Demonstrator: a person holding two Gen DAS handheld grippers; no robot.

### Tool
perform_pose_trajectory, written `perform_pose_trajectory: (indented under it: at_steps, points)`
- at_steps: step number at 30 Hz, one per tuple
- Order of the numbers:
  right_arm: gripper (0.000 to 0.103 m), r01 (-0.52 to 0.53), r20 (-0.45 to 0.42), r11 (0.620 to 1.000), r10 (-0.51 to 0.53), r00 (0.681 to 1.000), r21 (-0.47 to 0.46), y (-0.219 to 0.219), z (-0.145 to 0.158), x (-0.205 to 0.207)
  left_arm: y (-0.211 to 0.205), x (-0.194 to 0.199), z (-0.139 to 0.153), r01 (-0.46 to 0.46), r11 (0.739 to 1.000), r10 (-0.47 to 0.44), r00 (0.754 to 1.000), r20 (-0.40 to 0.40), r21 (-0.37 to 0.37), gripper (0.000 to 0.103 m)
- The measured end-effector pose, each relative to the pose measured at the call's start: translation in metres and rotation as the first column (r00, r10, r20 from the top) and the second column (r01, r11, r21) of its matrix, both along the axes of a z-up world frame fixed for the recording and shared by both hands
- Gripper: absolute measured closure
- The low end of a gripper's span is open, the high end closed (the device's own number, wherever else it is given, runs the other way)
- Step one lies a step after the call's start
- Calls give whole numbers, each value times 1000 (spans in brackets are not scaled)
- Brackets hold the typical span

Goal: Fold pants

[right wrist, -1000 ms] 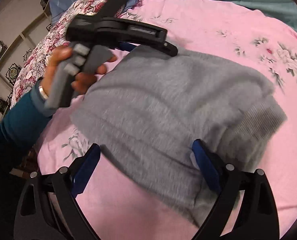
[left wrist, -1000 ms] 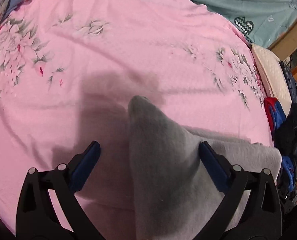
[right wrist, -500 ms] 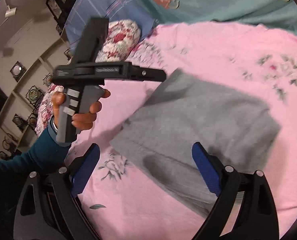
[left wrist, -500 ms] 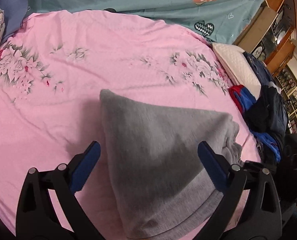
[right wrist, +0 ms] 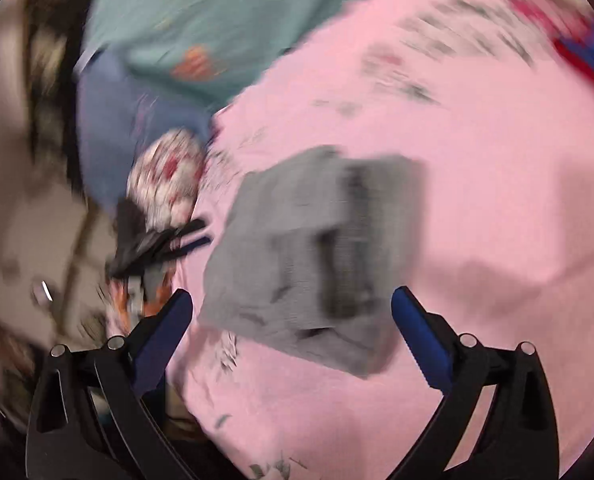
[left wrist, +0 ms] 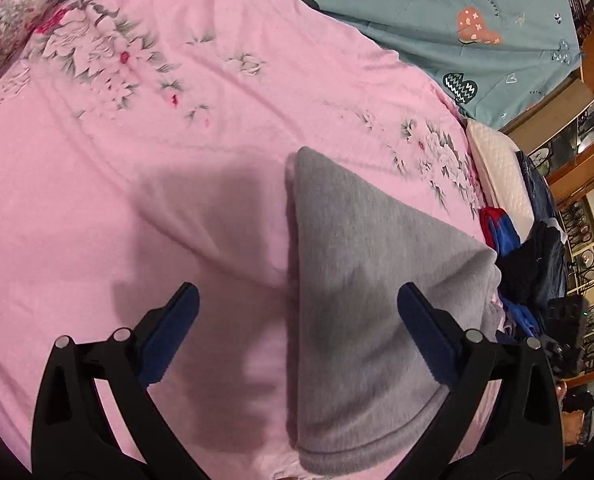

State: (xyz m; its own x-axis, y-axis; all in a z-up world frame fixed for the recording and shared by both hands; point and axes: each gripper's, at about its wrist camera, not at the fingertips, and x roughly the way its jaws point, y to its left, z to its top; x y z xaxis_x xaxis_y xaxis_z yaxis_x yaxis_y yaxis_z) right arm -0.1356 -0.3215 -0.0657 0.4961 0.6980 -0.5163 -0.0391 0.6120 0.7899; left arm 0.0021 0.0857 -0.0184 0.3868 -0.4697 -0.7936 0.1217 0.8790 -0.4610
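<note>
The grey pants (left wrist: 361, 280) lie folded into a compact stack on the pink floral bedsheet (left wrist: 157, 160). My left gripper (left wrist: 297, 328) is open and empty, hovering above the stack's left edge. In the blurred right wrist view the folded pants (right wrist: 317, 256) lie flat in the middle of the sheet. My right gripper (right wrist: 291, 320) is open and empty, held well above and back from them. The left gripper (right wrist: 157, 244) shows there as a dark blur at the pants' left side.
A teal quilt (left wrist: 437, 20) covers the far side of the bed. A floral pillow (left wrist: 13, 12) lies at the far left. A pile of dark, blue and red clothes (left wrist: 529, 248) sits at the bed's right edge, beside wooden shelves (left wrist: 577, 168).
Both grippers have pulled up and away from the folded pants. The right wrist camera has swung fast, so its picture is blurred. The pants lie where they were left.
</note>
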Motion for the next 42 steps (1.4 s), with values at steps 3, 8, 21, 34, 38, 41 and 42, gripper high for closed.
perform_pose_trajectory:
  at_steps: [3,8,21,34,38,41,42]
  points:
    - [3,8,-113,996,2,994,87,-11,-40,5,10,-11,-17,6,1000,-8,998,-60,-24,2]
    - [3,-46,-99,989,60,993,140,1,-48,19,4,-22,-47,15,994,-30,989,-146,-104,2]
    - [1,-174,-140,985,173,975,6,59,-35,60,-8,-22,-52,59,978,-87,987,-137,-199,2]
    - [50,-226,-43,967,222,974,-117,52,-34,51,-43,-3,-59,136,942,-189,971,-149,-306,2]
    - [50,-228,-41,968,225,973,-100,48,-36,47,-58,3,-61,163,931,-220,964,-146,-326,2]
    - [50,-224,-35,971,222,975,-87,46,-37,46,-70,5,-57,180,940,-225,966,-130,-288,2]
    - [50,-223,-30,971,221,975,-86,45,-37,44,-72,4,-56,180,943,-221,968,-123,-278,2]
